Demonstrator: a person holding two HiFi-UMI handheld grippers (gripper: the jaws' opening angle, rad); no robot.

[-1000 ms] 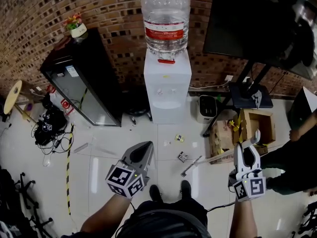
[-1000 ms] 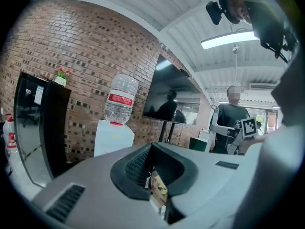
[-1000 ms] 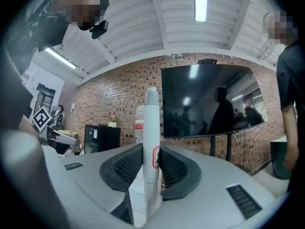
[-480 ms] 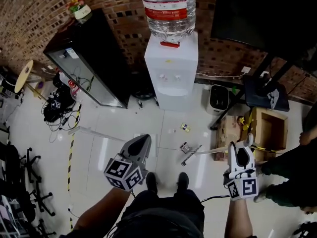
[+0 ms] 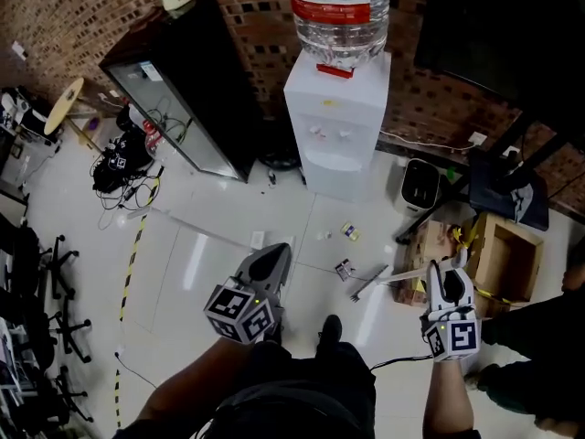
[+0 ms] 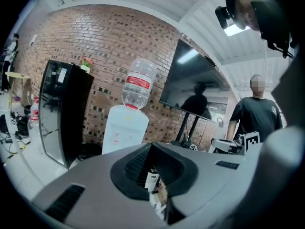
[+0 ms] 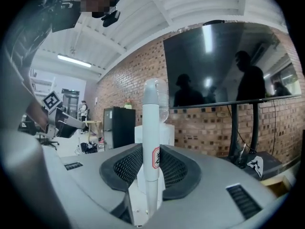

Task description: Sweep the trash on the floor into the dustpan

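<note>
The right tongs [image 5: 448, 274] are clamped on the white handle of a broom [image 5: 370, 282]. In the right gripper view the handle [image 7: 151, 142] stands upright between the two jaws, which press on it from both sides, and a small red-edged label sits on it at jaw height. From above, the handle runs leftward from the tongs, and the broom's dark head rests on the white tiled floor [image 5: 210, 245], in front of the person's shoes [image 5: 329, 327].

The left tongs [image 5: 274, 259] are held out over the floor to the left of the shoes. Their jaws are drawn almost together – only a narrow slit shows between them in the left gripper view [image 6: 159, 185] – and they have hold of nothing.

The trash [image 5: 345, 270] lies on the tiles just beside the broom head, on its left. A second scrap [image 5: 349, 231] lies further off, toward the water cooler [image 5: 338, 126]. The cooler stands against the brick wall [image 5: 73, 16] with a black cabinet [image 5: 192, 90] to its left. An open cardboard box [image 5: 507, 254] sits on the floor near the right tongs.
</note>
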